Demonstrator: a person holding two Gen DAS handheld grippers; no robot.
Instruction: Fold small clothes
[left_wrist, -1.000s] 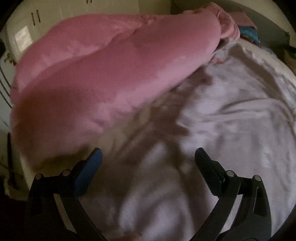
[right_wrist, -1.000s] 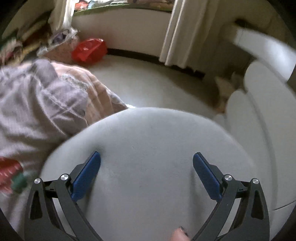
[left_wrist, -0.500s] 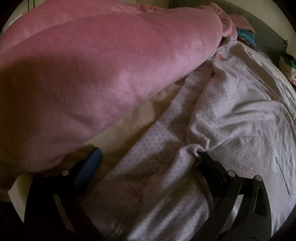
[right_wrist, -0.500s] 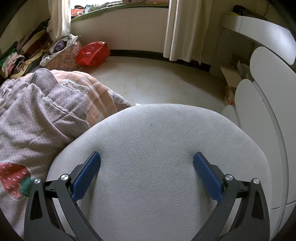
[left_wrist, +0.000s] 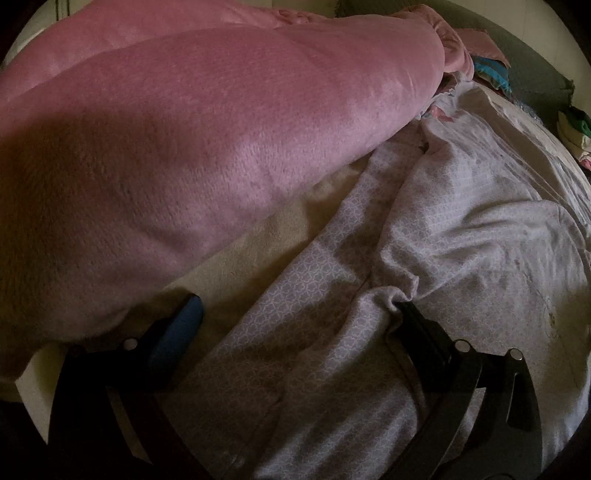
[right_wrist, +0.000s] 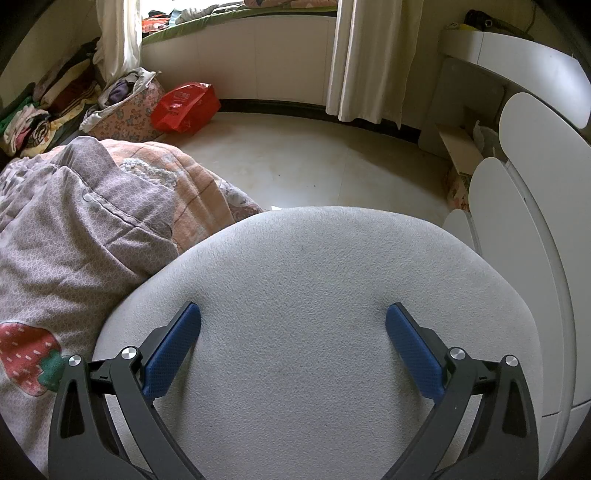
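Two tools wide | left tool (left_wrist: 295, 314) over lilac garment (left_wrist: 424, 258) | right tool (right_wrist: 293, 314) over chair seat (right_wrist: 314, 266)

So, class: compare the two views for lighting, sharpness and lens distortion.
Left wrist view: dim and shadowed, left gripper almost silhouetted over the lilac garment. Right wrist view: daylit and sharp, right gripper crisp. Both views bend at the edges, fisheye style.

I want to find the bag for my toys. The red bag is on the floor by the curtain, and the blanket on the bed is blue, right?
Nearly. The red bag does lie on the floor near the curtain, as the right wrist view shows. But the blanket is pink, not blue; the left wrist view shows it beside the pale patterned garment.
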